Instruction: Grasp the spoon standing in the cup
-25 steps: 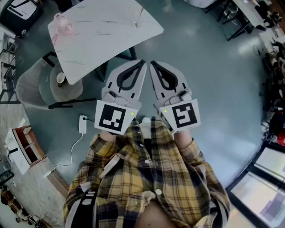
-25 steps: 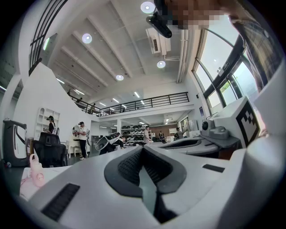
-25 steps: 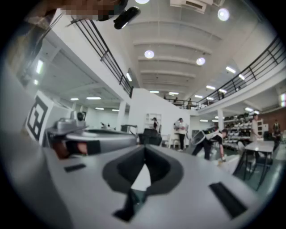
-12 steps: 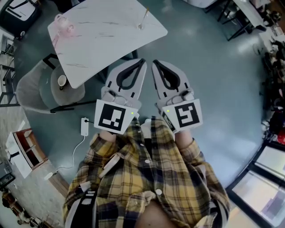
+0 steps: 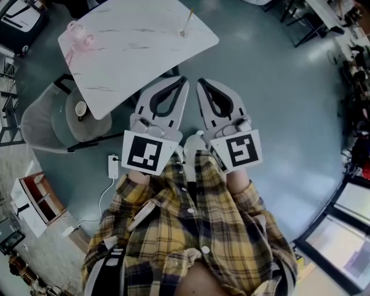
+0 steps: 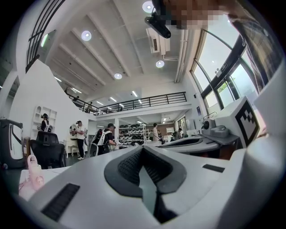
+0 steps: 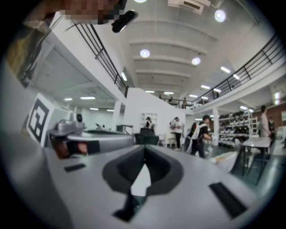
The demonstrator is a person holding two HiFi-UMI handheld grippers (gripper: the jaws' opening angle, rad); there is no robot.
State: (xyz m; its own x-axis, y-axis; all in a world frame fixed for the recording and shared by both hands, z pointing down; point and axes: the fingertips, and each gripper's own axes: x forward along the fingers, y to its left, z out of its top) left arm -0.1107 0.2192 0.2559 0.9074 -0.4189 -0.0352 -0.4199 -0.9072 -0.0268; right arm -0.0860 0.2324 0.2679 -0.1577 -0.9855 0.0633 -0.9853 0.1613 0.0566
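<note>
The grey left gripper [image 5: 185, 81] and right gripper [image 5: 200, 83] are both closed and empty, just off the white marble table's [image 5: 124, 55] near edge. The thin spoon [image 5: 187, 19] stands in a small clear cup [image 5: 182, 33] near the table's right edge.

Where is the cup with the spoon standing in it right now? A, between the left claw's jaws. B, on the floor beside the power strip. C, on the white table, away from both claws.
C: the cup with the spoon stands near the white table's edge, while the left claw and right claw are shut, empty and off the table.
</note>
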